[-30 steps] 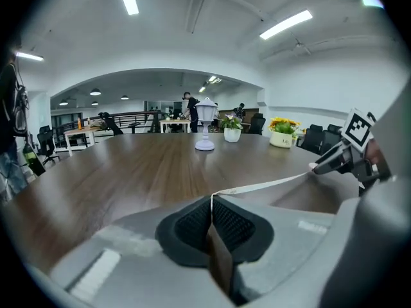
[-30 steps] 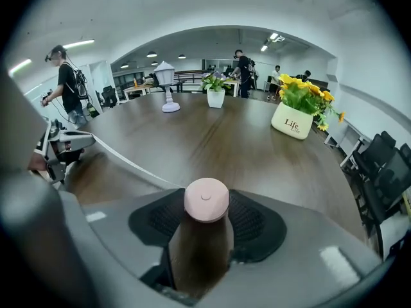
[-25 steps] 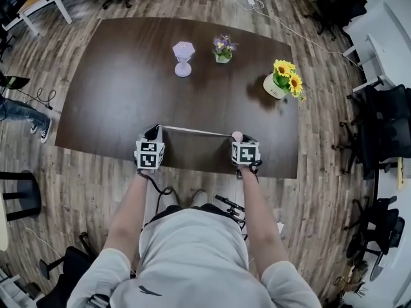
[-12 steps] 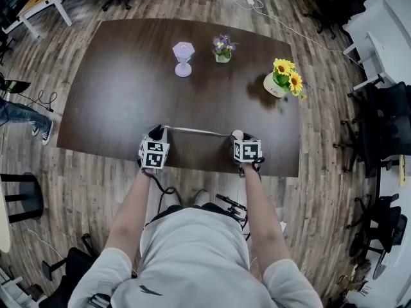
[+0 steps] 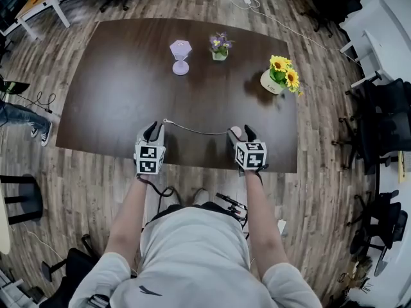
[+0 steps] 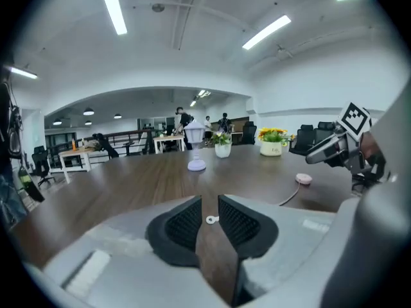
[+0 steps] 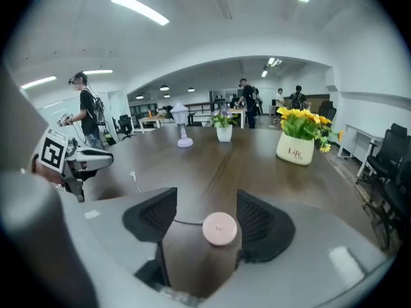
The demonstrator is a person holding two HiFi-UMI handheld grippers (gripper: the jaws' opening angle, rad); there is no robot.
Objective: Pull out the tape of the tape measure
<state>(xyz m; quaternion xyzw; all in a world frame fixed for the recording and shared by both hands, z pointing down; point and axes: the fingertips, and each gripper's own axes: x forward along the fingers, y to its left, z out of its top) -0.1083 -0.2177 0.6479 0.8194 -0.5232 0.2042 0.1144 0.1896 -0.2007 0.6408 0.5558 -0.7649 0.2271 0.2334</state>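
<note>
On the table (image 5: 128, 76): a tape measure (image 7: 220, 228), a pot (image 5: 270, 82) holding sunflowers (image 5: 283, 69).

The only word that can be read is "Life", in dark letters on the front of the white flower pot (image 7: 295, 147) holding sunflowers; a smaller line just under it is too small to make out. Far to the left of that pot in the right gripper view, a cube (image 7: 52, 149) carries a black-and-white square code marker. The small dark logo (image 5: 149, 290) on the person's shirt (image 5: 192, 249) cannot be read.
</note>
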